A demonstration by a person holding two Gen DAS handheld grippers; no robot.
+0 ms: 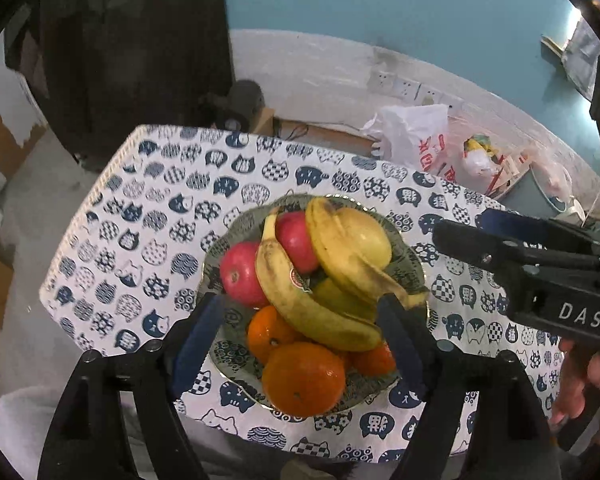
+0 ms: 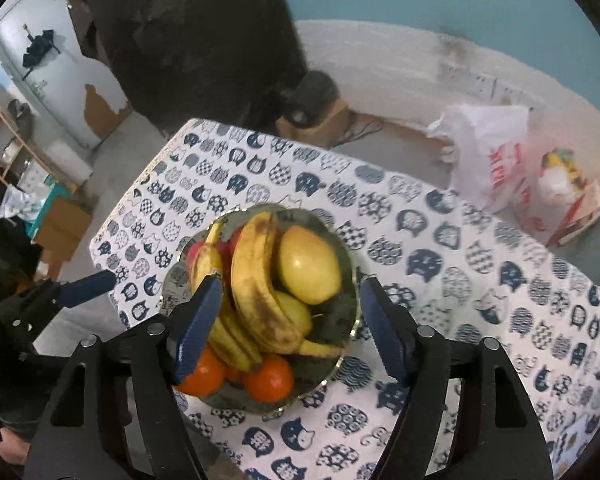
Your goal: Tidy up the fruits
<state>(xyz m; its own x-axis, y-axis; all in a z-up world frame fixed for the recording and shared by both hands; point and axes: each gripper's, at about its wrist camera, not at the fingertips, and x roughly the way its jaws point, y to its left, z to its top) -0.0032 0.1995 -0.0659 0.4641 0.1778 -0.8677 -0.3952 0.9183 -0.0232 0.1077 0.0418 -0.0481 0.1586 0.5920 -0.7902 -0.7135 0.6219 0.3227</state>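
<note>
A blue and white wall (image 1: pixel 380 20) backs the room, with a white plastic bag (image 1: pixel 416 140) on the floor beyond the surface (image 1: pixel 140 216), which wears a cloth printed with cat heads. Near the middle of the surface sits a patterned bowl (image 1: pixel 410 268) heaped with fruit. The left gripper (image 1: pixel 300 340) hangs over the bowl's near side with its fingers (image 1: pixel 196 344) spread wide and holding nothing; the oranges (image 1: pixel 304 378) lie between them, below the tips. The right gripper (image 2: pixel 290 320) hovers over the same bowl, fingers (image 2: pixel 198 324) likewise wide apart and empty, the bananas (image 2: pixel 260 288) and yellow pears (image 2: pixel 308 264) showing in the gap. Two bananas arch across the pile. Two red apples (image 1: pixel 240 274) lie at the far left of the bowl, the pears to the right, and the oranges nearest the grippers.
</note>
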